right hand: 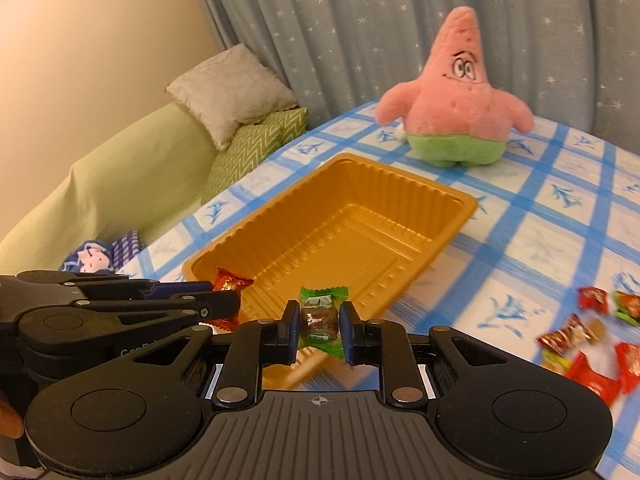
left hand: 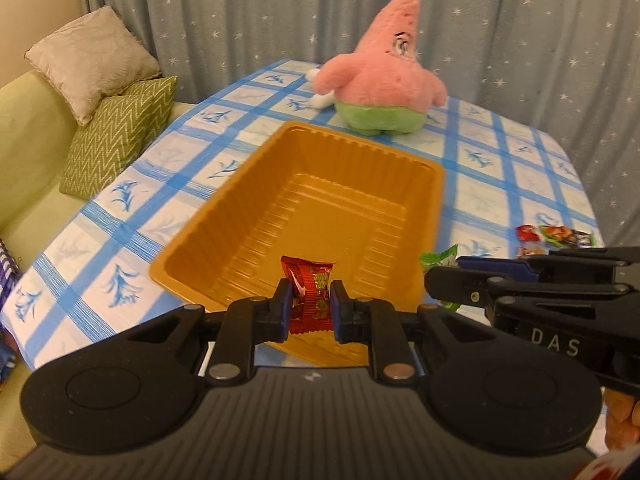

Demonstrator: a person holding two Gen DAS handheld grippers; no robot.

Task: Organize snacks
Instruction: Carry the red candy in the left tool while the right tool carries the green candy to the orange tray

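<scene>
My left gripper (left hand: 310,306) is shut on a red snack packet (left hand: 312,292) and holds it over the near end of the empty golden plastic tray (left hand: 224,216). My right gripper (right hand: 319,322) is shut on a green-wrapped candy (right hand: 320,316) above the tray's near rim (right hand: 440,240). In the right wrist view the left gripper (right hand: 224,300) sits at the left with its red packet (right hand: 230,282). In the left wrist view the right gripper (left hand: 440,280) enters from the right with green wrapper (left hand: 440,258) showing.
Several loose red and green snacks (right hand: 588,340) lie on the blue-checked tablecloth (right hand: 540,220) to the right; some show in the left wrist view (left hand: 560,236). A pink plush star toy (left hand: 380,72) stands behind the tray. A green sofa with cushions (left hand: 104,92) is at the left.
</scene>
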